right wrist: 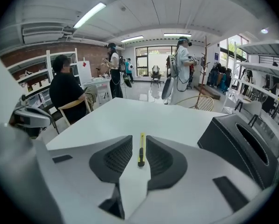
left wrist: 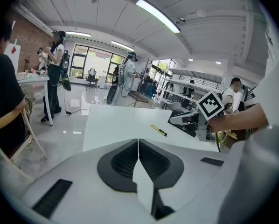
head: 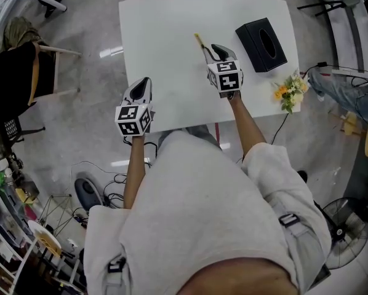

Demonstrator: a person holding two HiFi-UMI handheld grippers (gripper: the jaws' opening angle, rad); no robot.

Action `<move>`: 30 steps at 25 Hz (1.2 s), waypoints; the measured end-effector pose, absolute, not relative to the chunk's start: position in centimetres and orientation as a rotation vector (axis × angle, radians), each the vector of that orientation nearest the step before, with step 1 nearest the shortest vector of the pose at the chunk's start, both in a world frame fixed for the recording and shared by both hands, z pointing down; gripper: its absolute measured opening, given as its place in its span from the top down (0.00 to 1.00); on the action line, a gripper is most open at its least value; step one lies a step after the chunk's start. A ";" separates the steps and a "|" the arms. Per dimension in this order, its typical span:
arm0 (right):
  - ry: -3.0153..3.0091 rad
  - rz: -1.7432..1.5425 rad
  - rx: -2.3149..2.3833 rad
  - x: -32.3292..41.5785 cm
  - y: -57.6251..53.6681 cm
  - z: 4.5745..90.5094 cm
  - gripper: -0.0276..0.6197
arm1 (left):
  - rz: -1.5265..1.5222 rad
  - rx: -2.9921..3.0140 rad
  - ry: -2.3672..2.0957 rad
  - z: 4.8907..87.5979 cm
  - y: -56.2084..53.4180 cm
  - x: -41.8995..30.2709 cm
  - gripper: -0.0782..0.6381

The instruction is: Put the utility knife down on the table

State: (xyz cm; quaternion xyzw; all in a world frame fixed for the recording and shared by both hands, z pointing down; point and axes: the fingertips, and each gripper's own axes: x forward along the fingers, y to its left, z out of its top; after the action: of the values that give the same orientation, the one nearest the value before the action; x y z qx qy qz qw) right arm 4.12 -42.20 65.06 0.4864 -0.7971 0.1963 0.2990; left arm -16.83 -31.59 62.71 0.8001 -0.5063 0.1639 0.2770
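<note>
The utility knife (head: 200,43) is lying flat on the white counter (head: 165,29), just beyond the right gripper (head: 221,53). That gripper's jaws are standing apart, clamping nothing; the knife is showing through the gap, untouched. The left gripper (head: 142,86) is hovering at the near edge with its jaws pressed together, empty. The knife is looking light, stiff and slim, probably with a smooth plastic body that could slip. I'm guessing the safest hold is across the narrow sides at mid-handle, away from the blade end.
</note>
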 end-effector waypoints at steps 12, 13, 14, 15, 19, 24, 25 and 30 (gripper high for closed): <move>-2.247 0.454 1.418 6.2 -36.7 59.4 0.91 | 0.406 2.225 -1.358 59.8 -32.0 -15.4 0.86; -2.255 0.453 1.416 6.3 -36.1 59.2 0.91 | 0.403 2.231 -1.360 59.5 -32.0 -15.3 0.86; -2.262 0.451 1.412 6.3 -35.5 59.0 0.91 | 0.401 2.236 -1.363 59.2 -32.0 -15.2 0.86; -2.267 0.447 1.410 6.4 -35.0 58.8 0.91 | 0.399 2.241 -1.366 59.0 -32.0 -15.0 0.86; -2.275 0.432 1.438 7.0 -33.7 58.0 0.91 | 0.388 2.255 -1.383 58.3 -31.9 -14.7 0.86; -2.289 0.414 1.464 7.7 -33.3 56.6 0.91 | 0.368 2.266 -1.414 57.1 -32.1 -14.8 0.86; -2.294 0.407 1.465 7.7 -33.4 56.2 0.91 | 0.363 2.269 -1.424 56.8 -32.2 -14.9 0.86; -2.329 0.370 1.477 7.6 -34.1 54.5 0.91 | 0.338 2.287 -1.475 55.1 -33.0 -15.5 0.86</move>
State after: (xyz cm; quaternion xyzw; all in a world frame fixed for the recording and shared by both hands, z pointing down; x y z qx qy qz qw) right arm 7.63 -34.13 54.54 0.5222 -0.8236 0.1309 0.1786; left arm -15.49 -32.98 55.09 0.8174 -0.5271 0.1208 0.1984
